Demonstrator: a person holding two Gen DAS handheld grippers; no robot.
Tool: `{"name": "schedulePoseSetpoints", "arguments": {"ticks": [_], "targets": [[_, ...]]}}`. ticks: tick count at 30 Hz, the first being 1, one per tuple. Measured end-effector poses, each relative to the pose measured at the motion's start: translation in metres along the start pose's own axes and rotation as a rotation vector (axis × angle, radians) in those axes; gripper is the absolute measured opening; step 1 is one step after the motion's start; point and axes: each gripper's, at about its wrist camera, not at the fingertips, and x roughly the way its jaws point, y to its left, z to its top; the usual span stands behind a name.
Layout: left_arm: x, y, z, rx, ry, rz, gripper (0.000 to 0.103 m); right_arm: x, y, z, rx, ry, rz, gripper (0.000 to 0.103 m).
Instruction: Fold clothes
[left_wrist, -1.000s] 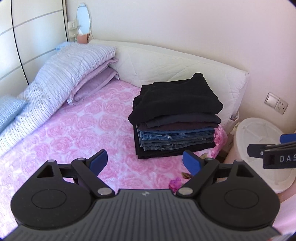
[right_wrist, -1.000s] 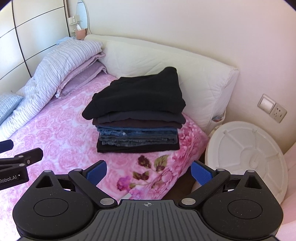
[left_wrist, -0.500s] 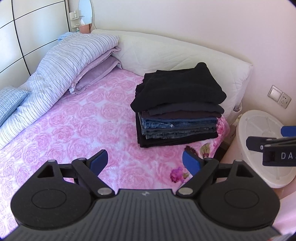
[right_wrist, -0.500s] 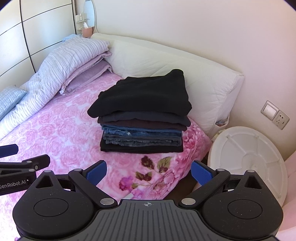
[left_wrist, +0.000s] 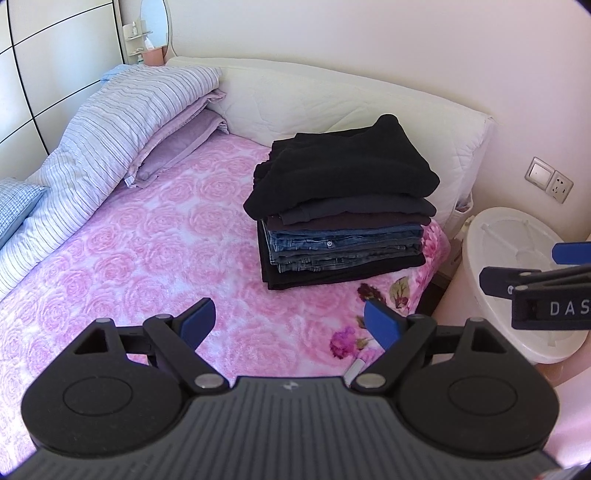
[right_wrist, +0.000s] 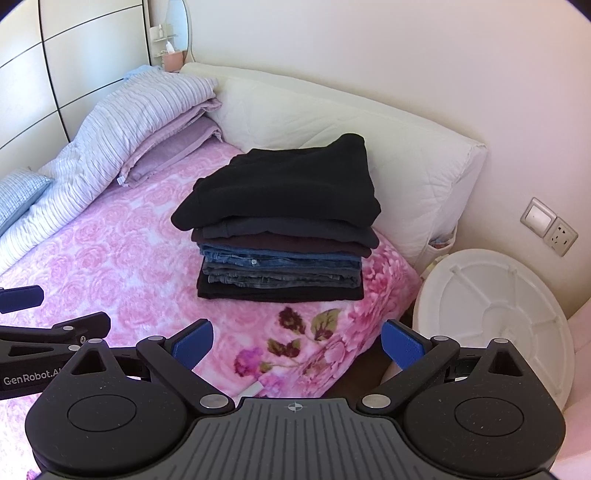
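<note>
A stack of folded clothes (left_wrist: 343, 218) is seen on the pink rose-patterned blanket (left_wrist: 147, 251), near the bed's corner and just in front of the white quilted headboard cushion (left_wrist: 332, 107). A black garment (right_wrist: 280, 188) lies on top, with dark tops, folded jeans (right_wrist: 280, 271) and another black piece beneath. The left gripper (left_wrist: 291, 323) is held above the blanket, short of the stack, its jaws spread wide and nothing between them. The right gripper (right_wrist: 297, 338) is held over the bed's edge, jaws likewise wide and empty. No unfolded garment is visible in either view.

The folding appears to be finished or between items: the pile is squared and neither gripper touches it. For the next move, either another garment must be found outside these views, or the stack must be tidied; the overhanging front edge of the top piece would be the likely spot. A striped duvet (left_wrist: 110, 122) and a round white lid (right_wrist: 495, 310) lie off to the sides, apart from the work.
</note>
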Motion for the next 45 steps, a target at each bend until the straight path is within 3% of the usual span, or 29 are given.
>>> {"name": "schedulePoseSetpoints", "arguments": {"ticks": [17, 34, 45], "targets": [[0.021, -0.018, 0.006, -0.016, 0.03, -0.005, 0.083, 0.01, -0.017, -0.002, -0.001, 0.032, -0.014, 0.1], [0.072, -0.064, 0.05, -0.104, 0.113, 0.1, 0.083, 0.069, -0.08, 0.055, -0.052, 0.055, 0.11, 0.1], [0.091, -0.082, 0.064, -0.164, 0.152, 0.146, 0.083, 0.101, -0.099, 0.074, -0.098, 0.092, 0.18, 0.1]]}}
